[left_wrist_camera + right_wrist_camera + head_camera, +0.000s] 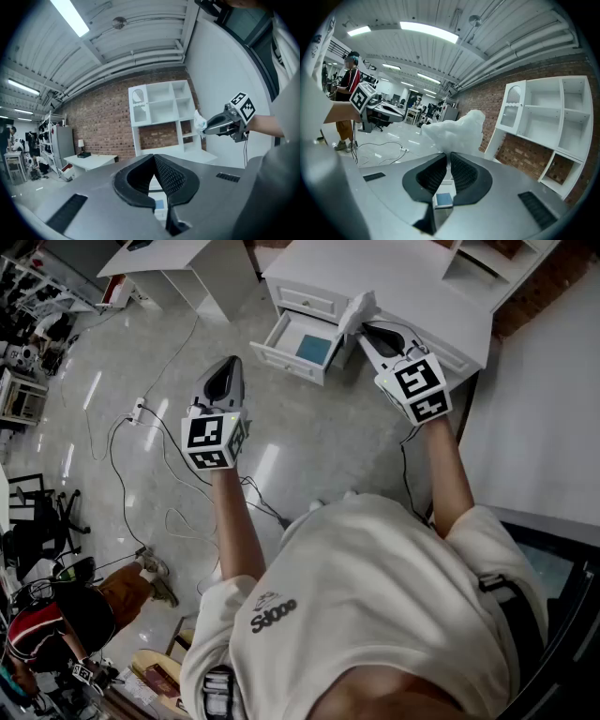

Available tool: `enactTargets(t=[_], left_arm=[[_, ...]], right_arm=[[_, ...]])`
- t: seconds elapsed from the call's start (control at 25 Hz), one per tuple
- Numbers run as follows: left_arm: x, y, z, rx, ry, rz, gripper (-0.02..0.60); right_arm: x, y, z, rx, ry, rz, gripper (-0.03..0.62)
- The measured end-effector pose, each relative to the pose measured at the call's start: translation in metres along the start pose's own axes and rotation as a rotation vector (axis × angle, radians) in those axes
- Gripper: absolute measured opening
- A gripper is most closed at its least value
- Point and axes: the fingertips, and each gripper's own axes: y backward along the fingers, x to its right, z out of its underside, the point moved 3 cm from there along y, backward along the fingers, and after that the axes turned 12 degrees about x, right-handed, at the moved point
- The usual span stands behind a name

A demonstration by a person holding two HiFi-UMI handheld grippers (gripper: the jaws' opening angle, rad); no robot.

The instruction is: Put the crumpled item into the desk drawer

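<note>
My right gripper [364, 322] is pinched on the crumpled item [358, 306] — a white wad that bulges out past the pads in the right gripper view. It hangs over the front edge of the desk [403, 277], just beside the open drawer [286, 364]. In the head view the drawer's mouth lies at about eight o'clock from the wad. So I judge the step is to carry it that way, lower it past the rim, and only then let the jaws part; released high, so light a thing could drift to the floor. A blue patch [309, 348] lies inside the drawer; I cannot tell what it is, but there is room beside it. My left gripper [228, 367] is pressed together on nothing, well apart at seven o'clock from the drawer — clear of the path. Cables [141, 460] trail across the floor there, and nothing stands before the drawer.
</note>
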Motion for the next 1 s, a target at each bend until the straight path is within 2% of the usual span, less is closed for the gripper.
enactTargets(t=[0.28, 0.44, 0.76, 1.0], left_arm=[[0.015, -0.011, -0.001, -0.009, -0.009, -0.006, 0.018], [0.030, -0.015, -0.003, -0.017, -0.010, -0.016, 0.018], [0.067, -0.021, 0.006, -0.047, -0.017, -0.033, 0.018], [0.062, -0.036, 0.004, -0.063, -0.023, -0.034, 0.018]], right_arm=[[0.013, 0.009, 0.009, 0.005, 0.003, -0.016, 0.029], [0.028, 0.020, 0.011, 0.053, -0.016, 0.002, 0.029], [0.042, 0.040, 0.039, 0.068, -0.039, -0.033, 0.029], [0.058, 0.035, 0.044, 0.063, -0.085, -0.032, 0.029]])
